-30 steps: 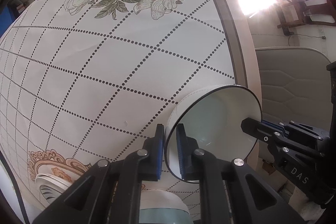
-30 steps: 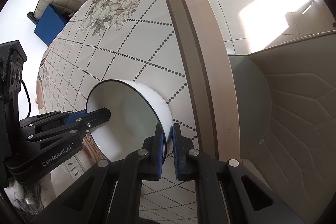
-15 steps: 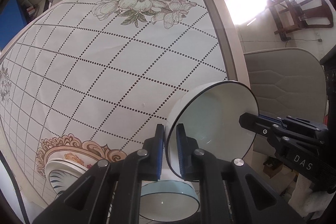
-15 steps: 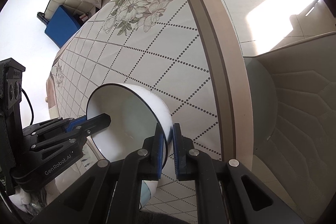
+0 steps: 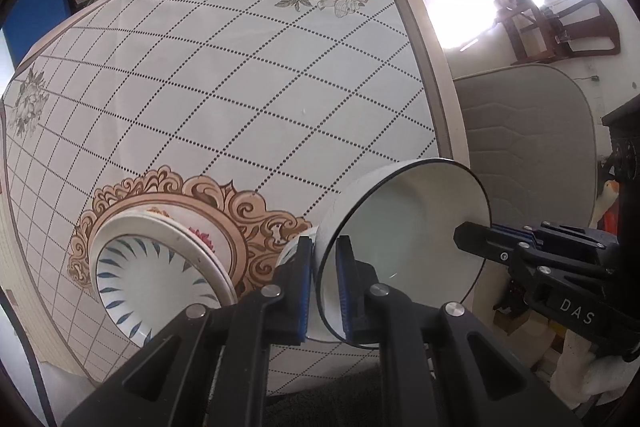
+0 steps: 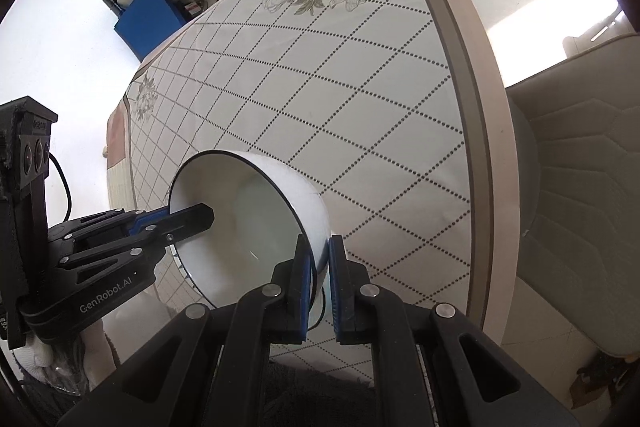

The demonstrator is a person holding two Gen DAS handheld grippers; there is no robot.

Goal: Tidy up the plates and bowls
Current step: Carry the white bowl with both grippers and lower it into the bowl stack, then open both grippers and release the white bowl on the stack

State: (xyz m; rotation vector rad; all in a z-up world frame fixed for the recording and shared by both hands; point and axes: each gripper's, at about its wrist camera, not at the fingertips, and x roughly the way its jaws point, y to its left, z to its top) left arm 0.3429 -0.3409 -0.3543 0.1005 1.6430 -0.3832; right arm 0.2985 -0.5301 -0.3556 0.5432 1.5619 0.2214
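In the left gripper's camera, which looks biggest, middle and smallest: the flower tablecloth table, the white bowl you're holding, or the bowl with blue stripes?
1. Table, easily biggest.
2. White bowl.
3. Blue-striped bowl.
The two bowls look close in size, and the held one is nearer the camera, so their order is unsure.

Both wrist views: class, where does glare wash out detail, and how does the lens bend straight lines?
Left wrist view: sunlit floor upper right blows out white, table edge bows. Right wrist view: wall at left is overexposed, table edge curves; dark vignette rings both.
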